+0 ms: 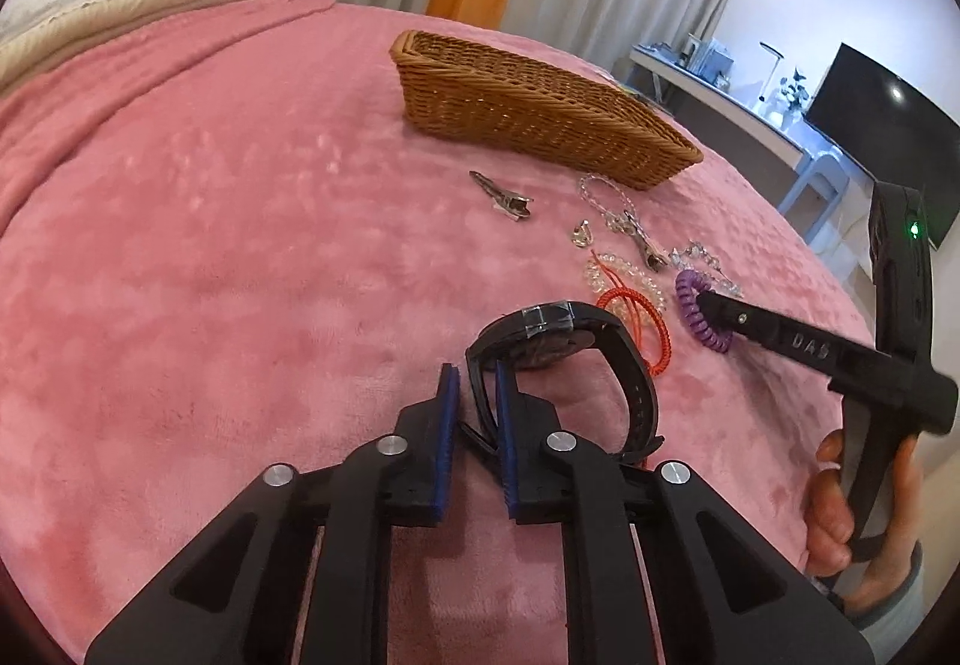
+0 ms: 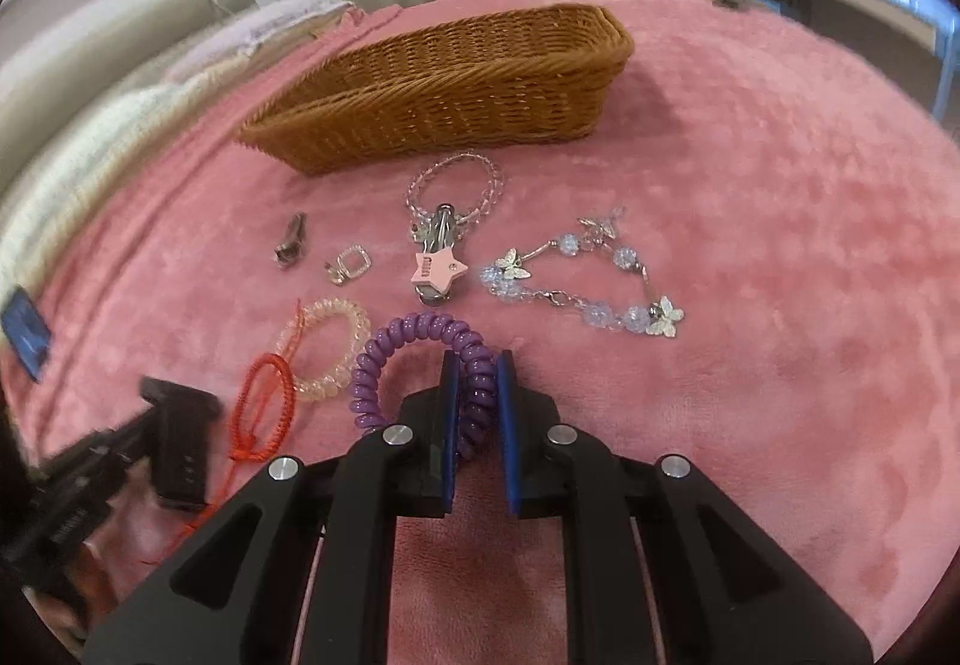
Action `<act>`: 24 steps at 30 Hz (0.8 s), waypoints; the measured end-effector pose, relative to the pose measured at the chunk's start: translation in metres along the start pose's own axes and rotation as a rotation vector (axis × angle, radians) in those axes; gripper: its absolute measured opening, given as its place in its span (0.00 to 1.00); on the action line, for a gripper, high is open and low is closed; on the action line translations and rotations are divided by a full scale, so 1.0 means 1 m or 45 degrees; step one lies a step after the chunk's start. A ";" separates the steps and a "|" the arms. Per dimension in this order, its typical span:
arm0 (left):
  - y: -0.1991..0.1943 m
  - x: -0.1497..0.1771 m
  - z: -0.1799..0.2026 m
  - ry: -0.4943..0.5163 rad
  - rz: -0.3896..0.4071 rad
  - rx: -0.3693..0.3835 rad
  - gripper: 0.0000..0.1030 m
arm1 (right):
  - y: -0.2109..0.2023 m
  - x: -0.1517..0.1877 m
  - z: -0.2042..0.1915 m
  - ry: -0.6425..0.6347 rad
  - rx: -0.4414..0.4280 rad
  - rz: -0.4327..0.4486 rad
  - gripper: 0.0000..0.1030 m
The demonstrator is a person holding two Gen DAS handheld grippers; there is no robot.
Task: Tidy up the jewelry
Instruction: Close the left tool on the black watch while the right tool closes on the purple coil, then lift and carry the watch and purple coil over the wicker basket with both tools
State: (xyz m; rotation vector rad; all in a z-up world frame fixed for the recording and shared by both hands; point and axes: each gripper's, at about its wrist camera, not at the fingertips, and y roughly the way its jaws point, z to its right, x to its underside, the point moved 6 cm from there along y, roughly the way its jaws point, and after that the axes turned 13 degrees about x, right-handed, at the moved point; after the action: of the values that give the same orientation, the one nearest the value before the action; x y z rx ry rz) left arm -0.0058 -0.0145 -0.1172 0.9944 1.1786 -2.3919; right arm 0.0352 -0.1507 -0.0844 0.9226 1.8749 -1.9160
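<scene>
The left claw [image 1: 477,401] grasps the black watch [image 1: 564,347] strap while the right claw [image 2: 478,395] apparently clenches the purple coil tie [image 2: 420,359], both for transfer to the basket [image 2: 444,95] at upper centre.

Left black two-finger gripper [image 1: 477,401]: blue-padded fingers [image 1: 447,395] nearly closed, a narrow gap between them, clamped on a strap. Right black two-finger gripper [image 2: 478,395]: pads [image 2: 504,401] a little apart, a coil between them, contact on both sides probably but not certain. Bare right hand [image 1: 840,509] wraps its handle, behind the tongs.
</scene>
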 end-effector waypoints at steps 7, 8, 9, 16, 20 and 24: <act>-0.010 0.005 0.007 0.008 0.107 -0.074 0.07 | -0.023 0.000 -0.018 -0.131 0.119 0.170 0.10; -0.012 0.004 0.009 0.008 0.121 -0.064 0.07 | -0.027 0.000 -0.021 -0.151 0.134 0.200 0.10; -0.016 0.003 0.010 0.000 0.140 -0.038 0.07 | -0.030 0.000 -0.023 -0.169 0.142 0.224 0.10; -0.033 -0.008 0.012 -0.008 0.218 -0.011 0.00 | -0.040 -0.003 -0.027 -0.180 0.146 0.289 0.10; -0.028 -0.009 0.009 0.004 0.161 -0.010 0.00 | -0.034 0.000 -0.025 -0.180 0.144 0.247 0.10; -0.032 -0.005 0.004 -0.031 0.105 0.045 0.05 | -0.034 0.000 -0.023 -0.169 0.127 0.245 0.10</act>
State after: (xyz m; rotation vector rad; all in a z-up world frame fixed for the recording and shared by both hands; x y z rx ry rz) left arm -0.0210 0.0023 -0.0939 1.0015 1.0689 -2.3615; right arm 0.0192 -0.1246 -0.0569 0.9434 1.5688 -1.9175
